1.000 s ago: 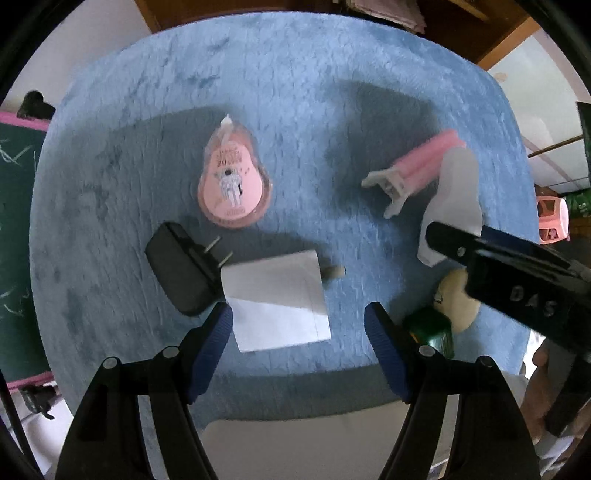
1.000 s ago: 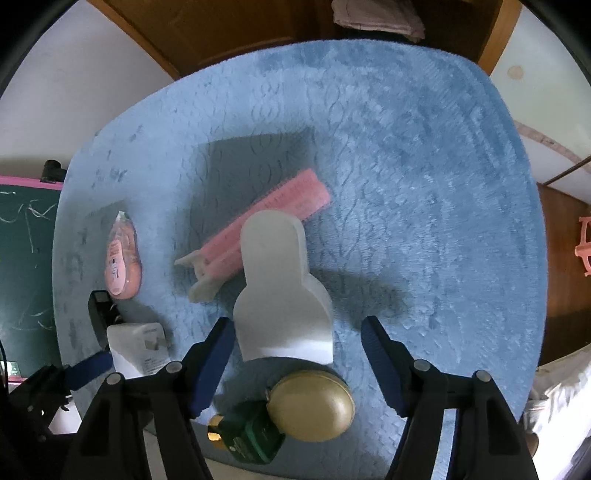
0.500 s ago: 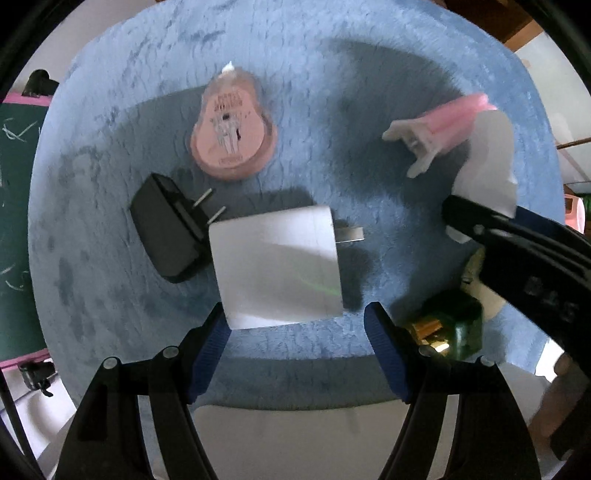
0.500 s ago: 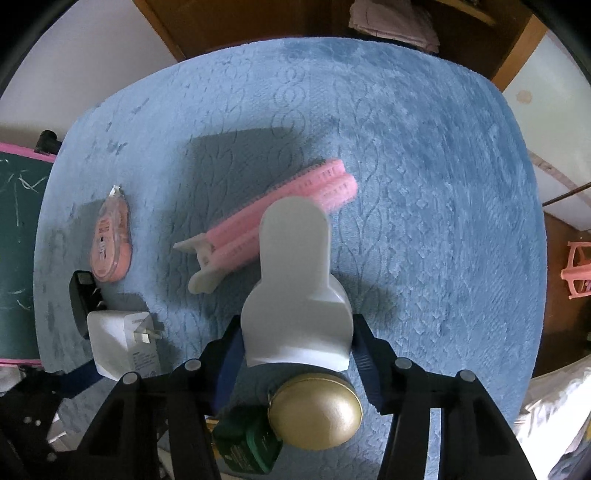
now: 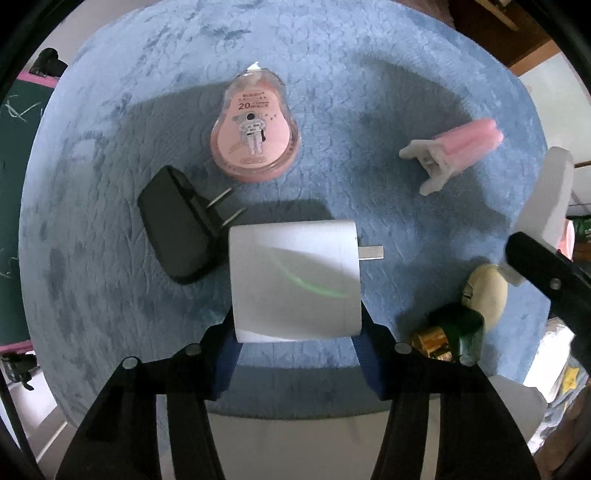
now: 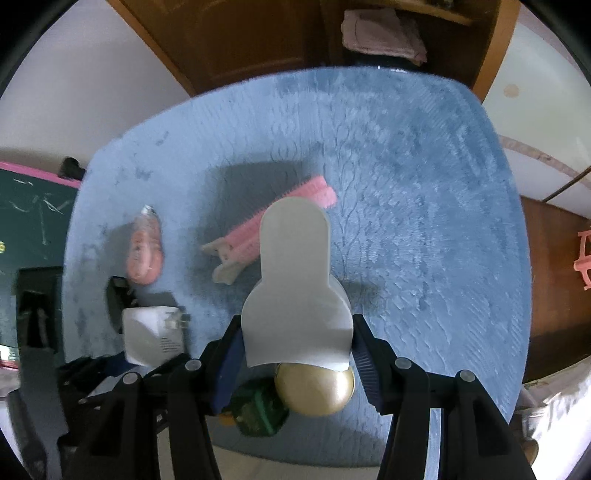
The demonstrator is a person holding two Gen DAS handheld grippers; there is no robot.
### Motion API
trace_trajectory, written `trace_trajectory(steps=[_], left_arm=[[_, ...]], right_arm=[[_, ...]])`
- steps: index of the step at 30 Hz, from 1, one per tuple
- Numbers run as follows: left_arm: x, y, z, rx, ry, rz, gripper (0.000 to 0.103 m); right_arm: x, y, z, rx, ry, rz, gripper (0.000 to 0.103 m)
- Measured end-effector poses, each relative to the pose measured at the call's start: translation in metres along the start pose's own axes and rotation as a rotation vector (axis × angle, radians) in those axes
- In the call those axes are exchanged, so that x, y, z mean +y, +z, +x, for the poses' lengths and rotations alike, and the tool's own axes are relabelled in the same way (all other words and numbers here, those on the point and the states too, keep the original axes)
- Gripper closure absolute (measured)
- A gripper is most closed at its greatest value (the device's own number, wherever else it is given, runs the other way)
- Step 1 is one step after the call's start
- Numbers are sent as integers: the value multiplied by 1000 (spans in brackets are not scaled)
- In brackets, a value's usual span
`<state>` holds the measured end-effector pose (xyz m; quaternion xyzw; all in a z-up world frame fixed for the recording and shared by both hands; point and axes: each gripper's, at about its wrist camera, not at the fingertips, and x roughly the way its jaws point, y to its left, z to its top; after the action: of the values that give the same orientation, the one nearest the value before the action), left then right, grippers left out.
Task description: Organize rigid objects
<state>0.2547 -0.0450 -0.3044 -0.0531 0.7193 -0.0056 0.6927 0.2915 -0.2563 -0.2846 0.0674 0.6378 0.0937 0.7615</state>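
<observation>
Our left gripper (image 5: 295,338) has its jaws closed onto the white charger (image 5: 293,280), one blue pad on each side, its prong pointing right. Our right gripper (image 6: 295,350) has its jaws pressed against the wide base of the white bottle (image 6: 295,288), whose rounded cap end points away from us. We cannot tell whether either thing is already clear of the surface.

Just left of the charger lies the black plug (image 5: 177,225), prongs toward it. Beyond that sits the pink tape dispenser (image 5: 255,136), apart from both. To the right, the pink clip (image 5: 454,151) lies by itself, partly behind the bottle in the right view. Close under the right gripper, a gold ball (image 6: 314,391) touches a green bottle (image 6: 258,406).

We judge the sorting to be at an early stage: two things are in hand, five lie loose, and no tray, box or tidy row shows where they should go. Everything else remains to be placed.

The things rest on a blue mat (image 6: 424,184) with a quilted pattern, which seems to cover a counter. Around it we see a wooden cabinet (image 6: 258,37) with folded cloth (image 6: 384,33) on a shelf, a chalkboard (image 6: 33,218) at left, and pale floor.
</observation>
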Motion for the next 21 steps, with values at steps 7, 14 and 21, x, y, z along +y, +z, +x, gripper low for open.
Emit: trace_trajectory(steps=[7,14,21], left_arm=[[10,-20,-31,-57,-42,23,45],[12,-44,-75,-117,-90,48,45],[1,-71,-134,-215,-130,119,45]], right_arm=[[3,-16,-46,-84,55,-2,47],[18,-35,-89,-171,112,-17,47],[22,-79,-130,-232,130,-58,47]])
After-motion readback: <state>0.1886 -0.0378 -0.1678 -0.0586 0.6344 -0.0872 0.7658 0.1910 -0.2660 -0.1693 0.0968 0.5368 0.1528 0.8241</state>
